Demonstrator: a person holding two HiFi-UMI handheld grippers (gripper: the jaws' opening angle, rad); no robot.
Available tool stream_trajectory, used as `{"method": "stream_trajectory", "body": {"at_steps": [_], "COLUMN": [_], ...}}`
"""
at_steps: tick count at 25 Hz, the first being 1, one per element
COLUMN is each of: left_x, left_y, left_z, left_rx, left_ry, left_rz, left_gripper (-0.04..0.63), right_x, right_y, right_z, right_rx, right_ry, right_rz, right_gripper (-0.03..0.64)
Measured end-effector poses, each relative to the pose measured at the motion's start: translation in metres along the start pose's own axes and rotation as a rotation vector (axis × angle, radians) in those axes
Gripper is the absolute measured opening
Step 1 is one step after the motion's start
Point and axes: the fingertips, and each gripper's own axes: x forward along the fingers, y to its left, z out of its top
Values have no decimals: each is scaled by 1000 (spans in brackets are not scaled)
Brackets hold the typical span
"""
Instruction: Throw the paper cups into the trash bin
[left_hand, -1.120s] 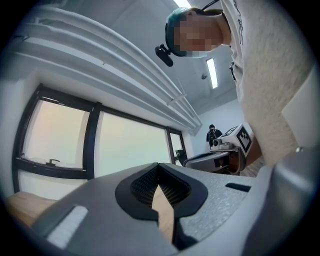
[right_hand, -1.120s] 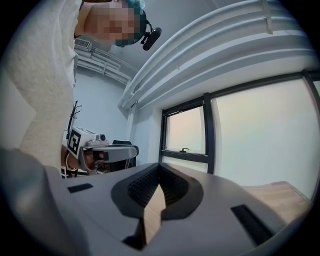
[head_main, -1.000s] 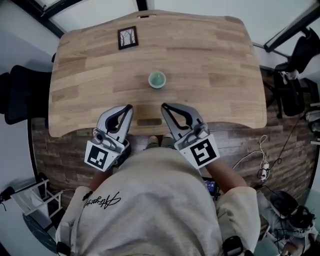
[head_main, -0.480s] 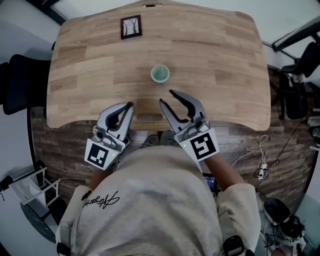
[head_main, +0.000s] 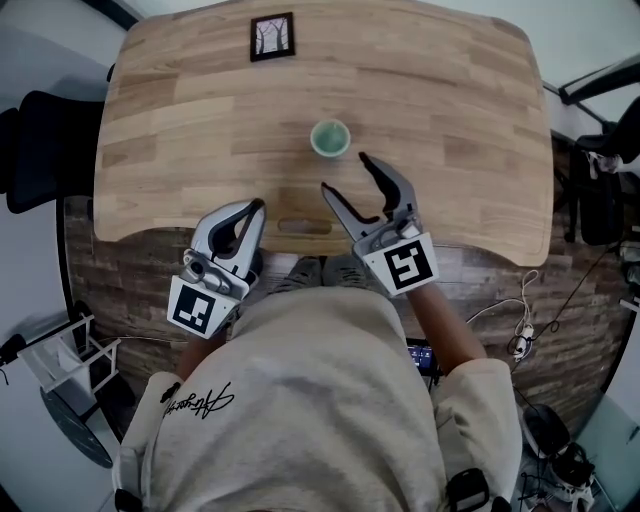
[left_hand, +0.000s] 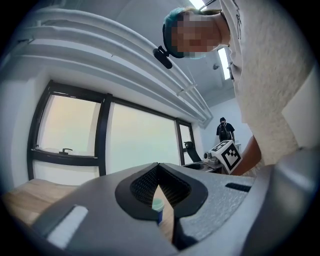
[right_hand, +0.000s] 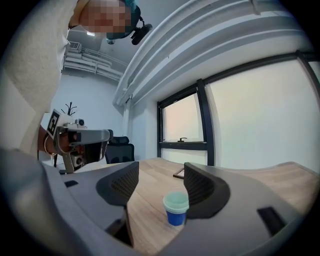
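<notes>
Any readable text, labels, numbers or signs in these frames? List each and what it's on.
No text here can be quoted.
Shirt print: cursive script, too stylised and small to read.
Left marker cube: black-and-white code pattern, no words.
Right marker cube: code pattern only, no words.
Framed picture: tree-like drawing, no text legible.
Paper cup: no print visible.

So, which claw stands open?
The right claw: its jaws have just been opening and stand apart, nothing between them, the paper cup ahead. The left claw is shut.
</notes>
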Motion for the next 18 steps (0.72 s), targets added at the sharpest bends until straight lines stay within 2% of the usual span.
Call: {"method": "stream_trajectory", "body": {"at_steps": [11, 18], "left_x": [-6, -14], "left_y": [11, 14], "left_z": [-5, -9], "left_rx": [4, 3], "left_ry": [16, 32], "left_rz": [46, 73], "left_gripper": [3, 3], "right_x": [25, 39], "right_y": [-22, -30], "right_z": [-61, -94], "right_rx": [38, 37], "right_ry": [78, 163], "right_rz": [-40, -53], "right_gripper": [290, 299]}}
